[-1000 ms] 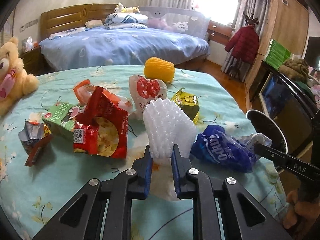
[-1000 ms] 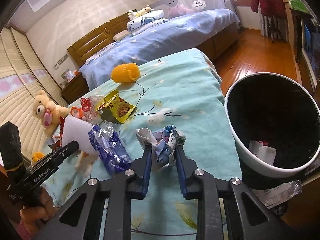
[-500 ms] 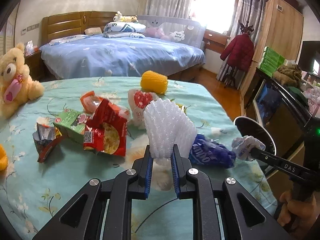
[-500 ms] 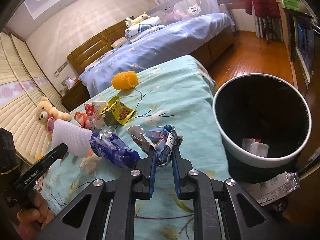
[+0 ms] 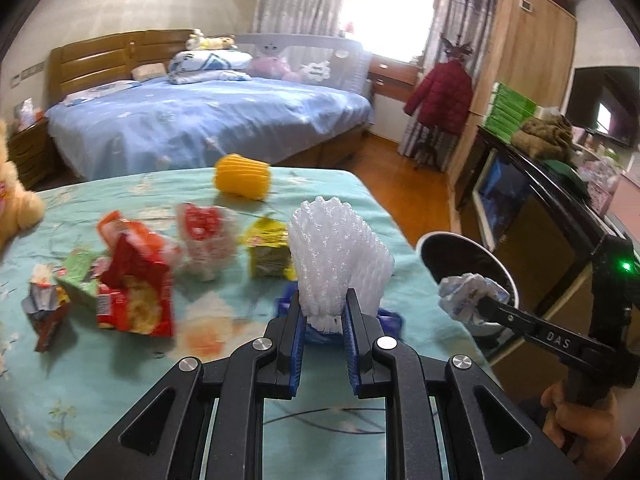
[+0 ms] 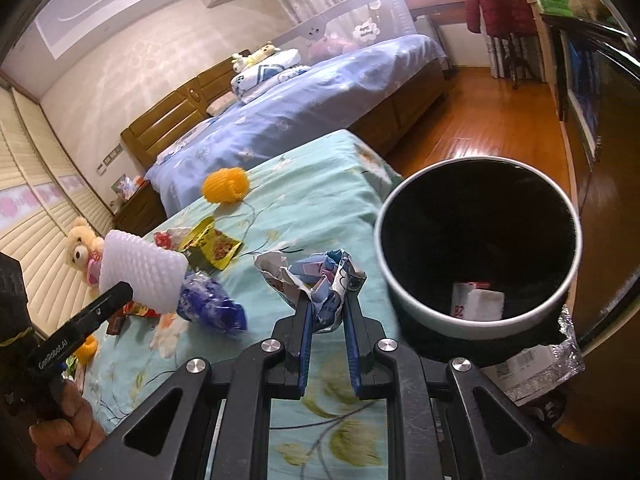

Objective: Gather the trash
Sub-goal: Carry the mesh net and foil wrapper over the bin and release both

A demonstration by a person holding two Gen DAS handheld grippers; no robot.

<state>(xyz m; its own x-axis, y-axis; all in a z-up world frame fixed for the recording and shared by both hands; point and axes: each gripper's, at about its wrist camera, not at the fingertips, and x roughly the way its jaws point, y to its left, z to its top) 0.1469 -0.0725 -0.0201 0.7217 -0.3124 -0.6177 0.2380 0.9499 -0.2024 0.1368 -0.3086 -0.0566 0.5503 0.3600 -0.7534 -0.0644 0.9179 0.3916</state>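
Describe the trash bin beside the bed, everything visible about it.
The trash bin is round, with a pale, smooth rim and wall and a black lining inside. It stands upright on the floor right by the edge of the teal floral bedspread, its mouth open. At the bottom lies a white carton with red print. Crinkled silver packaging shows at its base. Nothing held is over its mouth yet.

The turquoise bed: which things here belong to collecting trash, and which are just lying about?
Part of the job:
- white foam net, held in the left gripper
- crumpled paper, held in the right gripper
- bin
- red snack bag
- blue wrapper
- yellow packet

Just lying about:
- teddy bear
- red coat
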